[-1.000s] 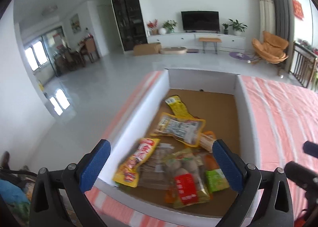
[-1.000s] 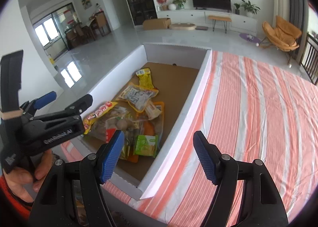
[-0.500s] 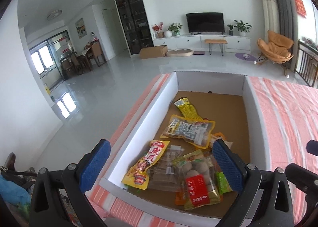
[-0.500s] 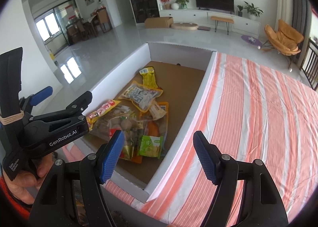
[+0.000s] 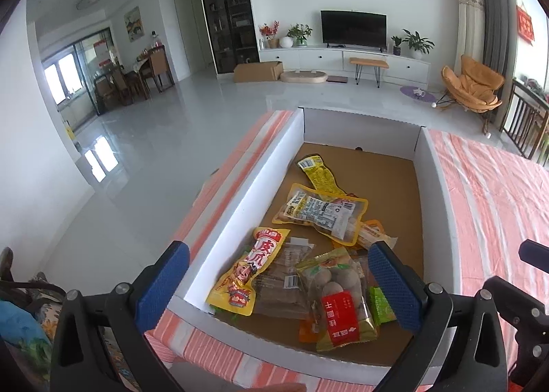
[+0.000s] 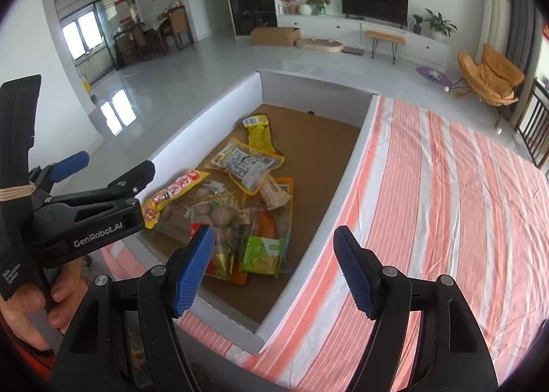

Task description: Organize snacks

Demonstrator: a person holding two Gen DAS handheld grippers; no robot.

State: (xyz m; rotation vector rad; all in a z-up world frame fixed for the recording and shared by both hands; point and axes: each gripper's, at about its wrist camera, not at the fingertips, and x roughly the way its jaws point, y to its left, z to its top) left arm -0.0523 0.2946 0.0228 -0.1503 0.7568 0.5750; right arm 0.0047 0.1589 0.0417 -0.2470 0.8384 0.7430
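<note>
snack packets [image 5: 320,210], about seven, lie in one box [image 5: 240,206]; both tools [image 5: 278,284] [image 6: 274,266] spread, empty.

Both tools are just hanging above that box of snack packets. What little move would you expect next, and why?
Probably the left tool dips toward the yellow packet: its blue pads stand open and empty, and that packet lies on top near the box's left wall, easy to pinch.
</note>
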